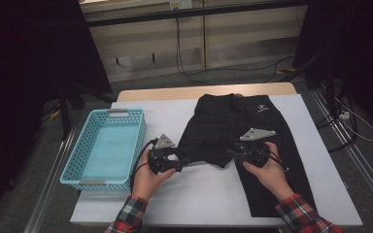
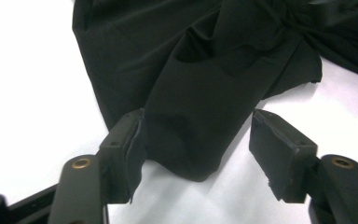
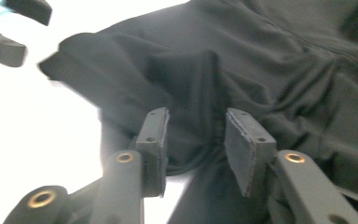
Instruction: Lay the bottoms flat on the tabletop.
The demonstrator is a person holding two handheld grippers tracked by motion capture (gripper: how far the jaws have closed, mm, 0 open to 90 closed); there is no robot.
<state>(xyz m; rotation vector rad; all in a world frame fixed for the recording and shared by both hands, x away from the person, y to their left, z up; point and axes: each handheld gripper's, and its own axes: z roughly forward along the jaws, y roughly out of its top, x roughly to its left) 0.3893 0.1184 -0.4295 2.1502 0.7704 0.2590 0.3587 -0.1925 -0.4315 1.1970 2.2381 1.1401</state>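
Looks like the folding of a black stretchy garment [image 1: 260, 141], a pair of trousers or long shorts, spread flat on the white table top [image 1: 199, 194] with its waistband at the far side and one leg reaching toward the near edge. Shows the other leg much shorter, probably doubled back on itself, ending in a rounded flap near the middle of the table.

Left gripper [image 1: 183, 163] at that flap, level with the table and pointing across it toward the cloth. Jaws wide in the left gripper view [image 2: 198, 116], the tip of the flap lying between them: one pad brushing the cloth edge, the other well clear, so nothing pinched.

Right gripper [image 1: 232, 153] opposite, over the crotch area and pointing back toward the left one. Jaws moderately apart in the right gripper view [image 3: 196, 112], straddling a raised ridge of fabric without squeezing it, as far as can be told.

Seems a pause between folds, with neither side gripping. Calls next for closing both pairs of pads on a fresh edge, lifting evenly and laying the cloth over itself without dragging the fold below. Turquoise perforated plastic basket [image 1: 76, 171] waiting just beside the left hand, probably for the finished bundle
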